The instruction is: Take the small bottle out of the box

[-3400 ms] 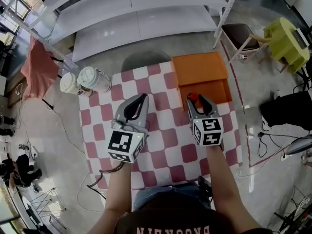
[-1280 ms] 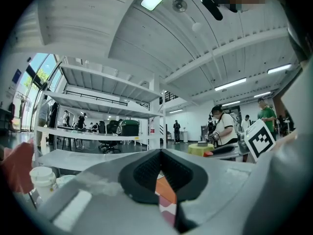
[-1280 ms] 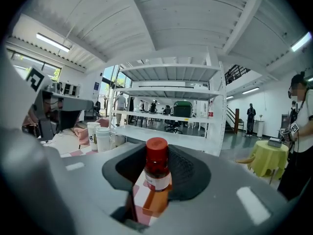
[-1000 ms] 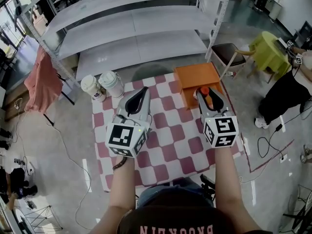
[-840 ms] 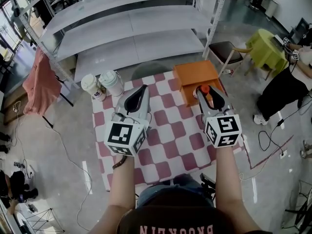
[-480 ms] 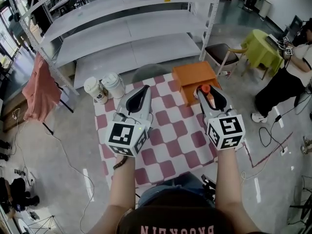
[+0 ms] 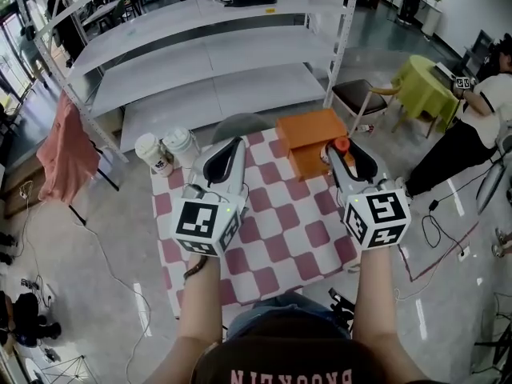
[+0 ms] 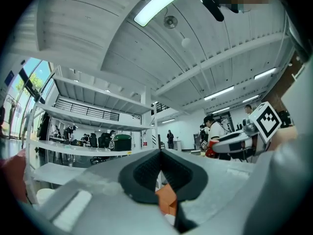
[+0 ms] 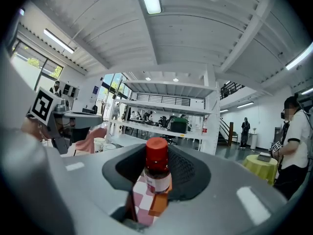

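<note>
The right tool (image 7: 346, 154) is clenched on the bottle (image 9: 157, 177). The bottle stands upright between its jaws, seemingly lifted clear of the box (image 7: 306, 129), which lies just left of it. The left tool (image 7: 227, 152), closed and empty, hangs well apart.

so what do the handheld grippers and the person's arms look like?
Both alike: left gripper and right gripper are grey moulded shells tapering to two jaws lined with black ribbed pads. Each carries a white cube with black square markers. Forearms are bare; dark brown shirt with pale lettering.
</note>
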A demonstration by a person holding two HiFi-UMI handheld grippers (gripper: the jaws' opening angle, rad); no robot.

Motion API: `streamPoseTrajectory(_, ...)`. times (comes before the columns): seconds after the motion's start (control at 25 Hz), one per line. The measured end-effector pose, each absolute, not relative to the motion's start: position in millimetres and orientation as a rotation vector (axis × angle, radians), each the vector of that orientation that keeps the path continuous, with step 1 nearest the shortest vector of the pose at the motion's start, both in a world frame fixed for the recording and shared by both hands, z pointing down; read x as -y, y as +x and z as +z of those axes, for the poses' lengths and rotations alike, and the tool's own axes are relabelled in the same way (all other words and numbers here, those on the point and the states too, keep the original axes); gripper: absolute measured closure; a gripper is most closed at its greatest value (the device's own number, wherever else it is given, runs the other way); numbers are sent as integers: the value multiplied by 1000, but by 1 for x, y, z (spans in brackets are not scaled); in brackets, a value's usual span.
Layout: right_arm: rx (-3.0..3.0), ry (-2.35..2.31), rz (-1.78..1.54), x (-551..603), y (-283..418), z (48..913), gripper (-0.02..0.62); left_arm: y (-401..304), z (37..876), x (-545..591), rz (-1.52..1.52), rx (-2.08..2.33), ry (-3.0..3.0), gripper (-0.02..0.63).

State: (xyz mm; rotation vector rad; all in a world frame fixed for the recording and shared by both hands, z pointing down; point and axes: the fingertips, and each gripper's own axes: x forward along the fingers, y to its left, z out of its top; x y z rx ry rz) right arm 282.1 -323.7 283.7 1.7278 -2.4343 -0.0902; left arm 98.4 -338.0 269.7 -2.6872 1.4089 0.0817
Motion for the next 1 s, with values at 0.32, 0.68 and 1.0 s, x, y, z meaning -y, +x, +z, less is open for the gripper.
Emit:
streamPoseTrajectory(0.32, 2478, 1749, -99, 319, 304, 263, 456, 108, 248, 333, 95, -1450, -2609, 606)
streamPoseTrajectory(0.68, 2509, 1796, -84, 318, 322, 251, 457, 121, 237, 332, 86, -1447, -2578, 606)
streamPoseTrajectory(1.0, 2509, 1830, -87, 321, 329, 253, 459, 123, 239, 335, 87, -1448, -2580, 606)
